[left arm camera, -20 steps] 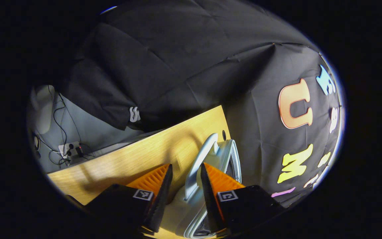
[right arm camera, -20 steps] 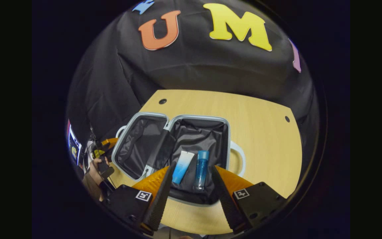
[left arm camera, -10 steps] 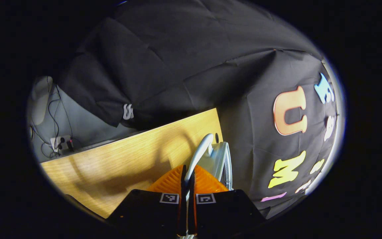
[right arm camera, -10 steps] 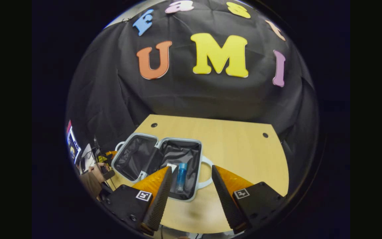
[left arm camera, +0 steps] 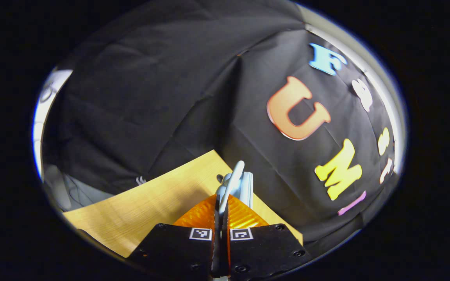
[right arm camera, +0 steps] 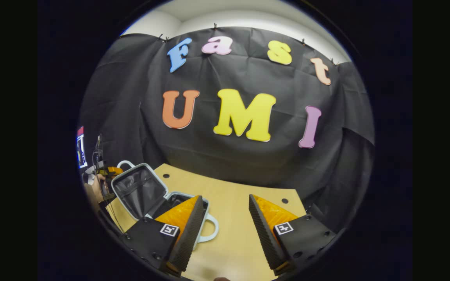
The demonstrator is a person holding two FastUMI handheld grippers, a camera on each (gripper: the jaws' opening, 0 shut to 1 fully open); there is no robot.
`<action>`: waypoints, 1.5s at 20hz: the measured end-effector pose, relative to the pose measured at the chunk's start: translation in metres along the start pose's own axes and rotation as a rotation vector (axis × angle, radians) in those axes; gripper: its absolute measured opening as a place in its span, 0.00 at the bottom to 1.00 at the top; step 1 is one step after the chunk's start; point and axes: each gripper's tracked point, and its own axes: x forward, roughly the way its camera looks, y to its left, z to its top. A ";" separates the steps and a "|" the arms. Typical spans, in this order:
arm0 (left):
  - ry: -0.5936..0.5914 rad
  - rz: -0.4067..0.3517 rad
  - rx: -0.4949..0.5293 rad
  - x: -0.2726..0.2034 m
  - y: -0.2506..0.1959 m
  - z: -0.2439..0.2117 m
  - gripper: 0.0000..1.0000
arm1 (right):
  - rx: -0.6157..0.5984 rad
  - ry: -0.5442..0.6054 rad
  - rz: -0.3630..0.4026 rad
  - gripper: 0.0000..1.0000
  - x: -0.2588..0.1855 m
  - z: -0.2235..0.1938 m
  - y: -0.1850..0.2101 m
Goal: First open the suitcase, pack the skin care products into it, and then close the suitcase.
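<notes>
Recording booth: black cloth wall (right arm camera: 229, 164), wooden table (right arm camera: 233, 218).

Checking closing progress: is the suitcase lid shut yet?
No. The pale blue hard-shell suitcase is part-open; its lid stands raised, dark lining showing.

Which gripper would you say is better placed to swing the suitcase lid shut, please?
Left, probably. The left gripper is shut on the lid's handle, with the lid already tilted up off the table. The right gripper is open, holding nothing, apart from the suitcase.
</notes>
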 end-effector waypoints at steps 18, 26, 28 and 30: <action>-0.131 -0.153 0.661 -0.057 -0.253 -0.156 0.03 | 0.039 -0.001 -0.054 0.78 -0.052 -0.052 -0.173; -0.061 -0.186 0.917 -0.055 -0.270 -0.246 0.03 | 0.063 0.059 -0.054 0.77 -0.046 -0.087 -0.212; -0.047 -0.201 0.962 -0.063 -0.270 -0.269 0.03 | 0.054 0.069 -0.049 0.79 -0.044 -0.094 -0.215; -0.033 -0.212 0.990 -0.068 -0.266 -0.291 0.03 | 0.049 0.085 -0.045 0.79 -0.040 -0.102 -0.218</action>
